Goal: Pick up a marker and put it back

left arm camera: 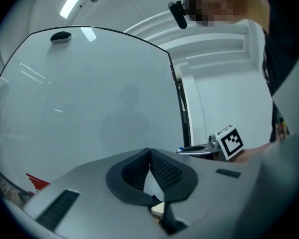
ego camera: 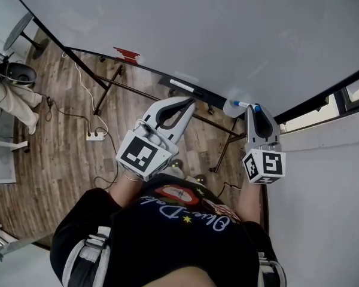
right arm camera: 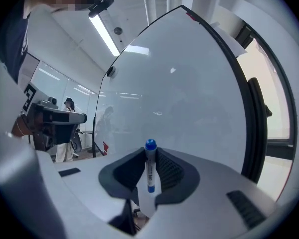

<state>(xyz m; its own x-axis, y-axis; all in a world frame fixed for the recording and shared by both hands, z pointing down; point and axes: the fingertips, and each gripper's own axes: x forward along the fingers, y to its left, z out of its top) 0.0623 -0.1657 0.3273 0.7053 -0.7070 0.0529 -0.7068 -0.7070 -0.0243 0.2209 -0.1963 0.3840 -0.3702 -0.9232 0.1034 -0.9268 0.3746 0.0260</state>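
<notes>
A white marker with a blue cap (right arm camera: 149, 166) stands upright between the pads of my right gripper (right arm camera: 149, 154), which is shut on it. In the head view the marker (ego camera: 246, 105) sticks out to the left from the right gripper (ego camera: 255, 110), close to the lower edge of the whiteboard (ego camera: 197, 34). My left gripper (ego camera: 188, 104) is held just left of it, near the board's tray, and its jaws are shut with nothing in them. From the left gripper view, the left gripper (left arm camera: 150, 154) faces the whiteboard (left arm camera: 89, 98).
A white marker-like item (ego camera: 182, 85) lies on the board's tray, and a red item (ego camera: 127, 54) lies further left on it. The board's black stand legs (ego camera: 107, 85) and a power strip (ego camera: 96, 136) with cables are on the wooden floor. A white wall (ego camera: 323, 208) is at the right.
</notes>
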